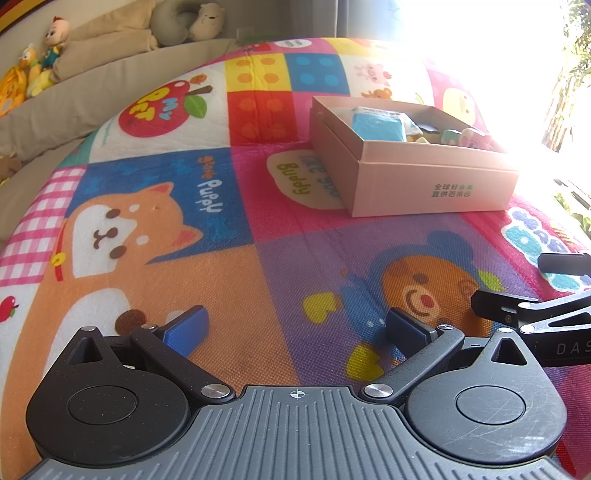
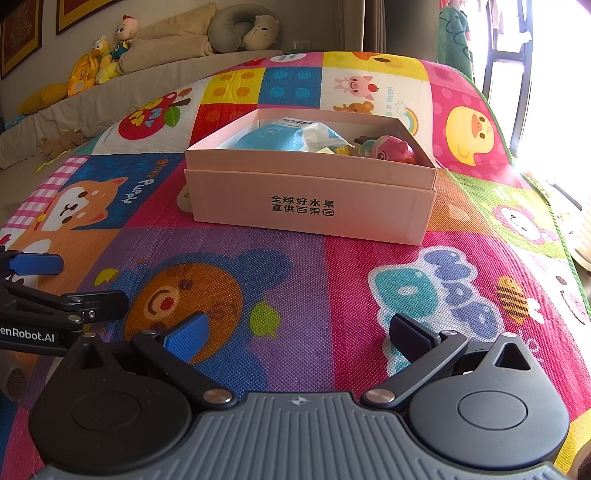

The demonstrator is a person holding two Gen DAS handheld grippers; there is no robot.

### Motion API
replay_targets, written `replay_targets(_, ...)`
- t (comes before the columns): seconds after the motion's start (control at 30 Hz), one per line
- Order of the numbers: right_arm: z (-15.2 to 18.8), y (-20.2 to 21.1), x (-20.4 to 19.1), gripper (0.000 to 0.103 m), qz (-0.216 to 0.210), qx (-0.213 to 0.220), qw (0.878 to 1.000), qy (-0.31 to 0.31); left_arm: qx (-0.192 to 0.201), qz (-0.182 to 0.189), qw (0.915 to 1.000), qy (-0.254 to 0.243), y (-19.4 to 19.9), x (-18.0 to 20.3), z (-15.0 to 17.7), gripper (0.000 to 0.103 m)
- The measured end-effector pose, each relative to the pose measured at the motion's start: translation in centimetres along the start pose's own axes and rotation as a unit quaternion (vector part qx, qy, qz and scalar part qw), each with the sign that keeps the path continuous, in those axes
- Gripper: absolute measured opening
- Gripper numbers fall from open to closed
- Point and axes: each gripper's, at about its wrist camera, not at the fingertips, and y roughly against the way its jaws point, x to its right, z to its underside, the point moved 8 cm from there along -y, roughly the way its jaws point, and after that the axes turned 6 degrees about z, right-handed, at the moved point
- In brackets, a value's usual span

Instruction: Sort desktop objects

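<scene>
A pink cardboard box (image 2: 314,206) stands on the colourful cartoon mat (image 2: 295,295); the left wrist view has the box (image 1: 436,184) at upper right. Inside lie a blue-and-white packet (image 2: 280,138), a pink toy figure (image 2: 391,147) and small yellow bits; in the left view the blue packet (image 1: 376,125) and pink toy (image 1: 476,140) show too. My left gripper (image 1: 295,328) hovers open over the mat, nothing between its fingers. My right gripper (image 2: 299,336) is open and empty as well, in front of the box. Each gripper shows at the other view's edge.
A beige sofa ledge (image 2: 147,92) behind the mat carries plush toys (image 2: 110,48), a cushion and a neck pillow (image 2: 243,33). Bright window glare (image 1: 498,55) washes out the right side. The mat's right edge (image 2: 517,166) drops off near the window.
</scene>
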Motion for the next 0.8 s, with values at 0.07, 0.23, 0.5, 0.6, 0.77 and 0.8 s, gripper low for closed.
replay_targets(0.07,0.04,0.03,-0.01,0.103,0.000,0.000,1.000,0.000,0.000,0.000,1.0000,0.000,0.01,-0.02,0.00,0.103)
replay_targets(0.23,0.01,0.01,0.00,0.103,0.000,0.000,1.000,0.000,0.000,0.001,1.0000,0.001,0.01,-0.01,-0.01,0.103)
replay_targets(0.5,-0.03,-0.03,0.02,0.103,0.000,0.000,1.000,0.000,-0.005,-0.001,1.0000,-0.004,-0.06,0.03,-0.09,0.103)
replay_targets(0.6,-0.06,-0.06,0.03,0.103,0.000,0.000,1.000,0.000,-0.006,0.003,1.0000,-0.005,-0.10,0.03,-0.09,0.103)
replay_targets(0.77,-0.09,-0.07,0.04,0.103,0.000,0.000,1.000,0.000,-0.010,0.008,0.9999,-0.007,-0.18,-0.08,-0.16,0.103)
replay_targets(0.8,-0.06,-0.04,0.02,0.103,0.000,0.000,1.000,0.000,-0.012,0.008,0.9999,-0.008,-0.19,-0.10,-0.19,0.103)
